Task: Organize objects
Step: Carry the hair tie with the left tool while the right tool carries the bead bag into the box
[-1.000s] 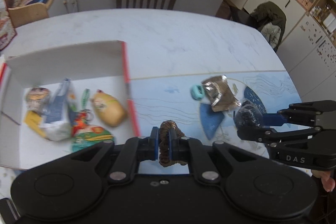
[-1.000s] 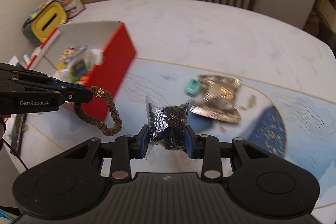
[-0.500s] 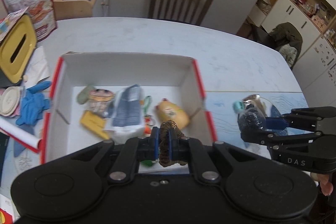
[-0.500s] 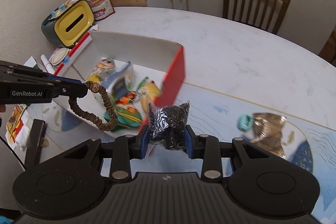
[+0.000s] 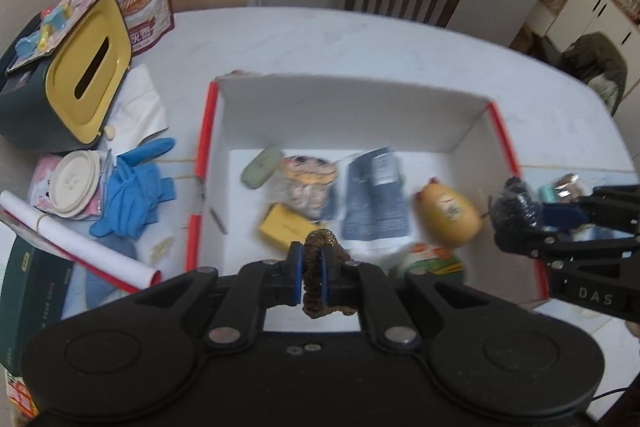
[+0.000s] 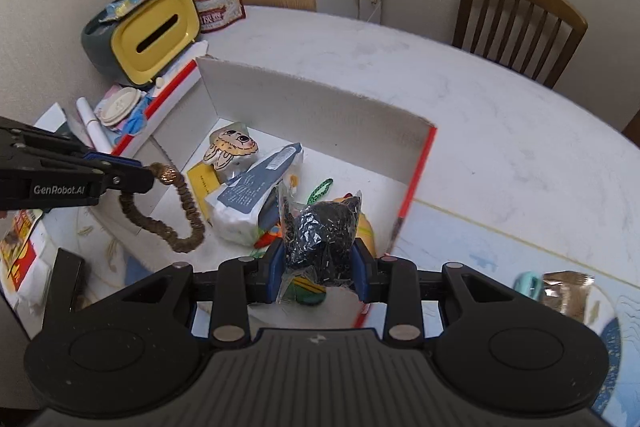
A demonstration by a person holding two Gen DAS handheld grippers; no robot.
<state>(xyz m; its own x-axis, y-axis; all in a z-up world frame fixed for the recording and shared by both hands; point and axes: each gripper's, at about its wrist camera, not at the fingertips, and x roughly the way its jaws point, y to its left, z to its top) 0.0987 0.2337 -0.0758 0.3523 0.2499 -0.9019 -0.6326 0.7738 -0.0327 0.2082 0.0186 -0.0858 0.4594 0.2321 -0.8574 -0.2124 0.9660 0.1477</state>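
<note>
Two loads over the box (image 5: 476, 123), left hand-held gripper (image 5: 311, 277) pinching brown scrunchie (image 6: 188, 215), right hand-held gripper (image 6: 318, 269) clamping black bag (image 6: 320, 231)

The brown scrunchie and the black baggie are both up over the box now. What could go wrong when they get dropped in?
The brown scrunchie hangs from the left gripper near the box wall on that side, so it might snag on the edge or fall outside.

The black baggie in the right gripper sits close to the red wall on the other side; it may bounce out.

The box is crowded, so things like the yellow toy could get buried.
</note>
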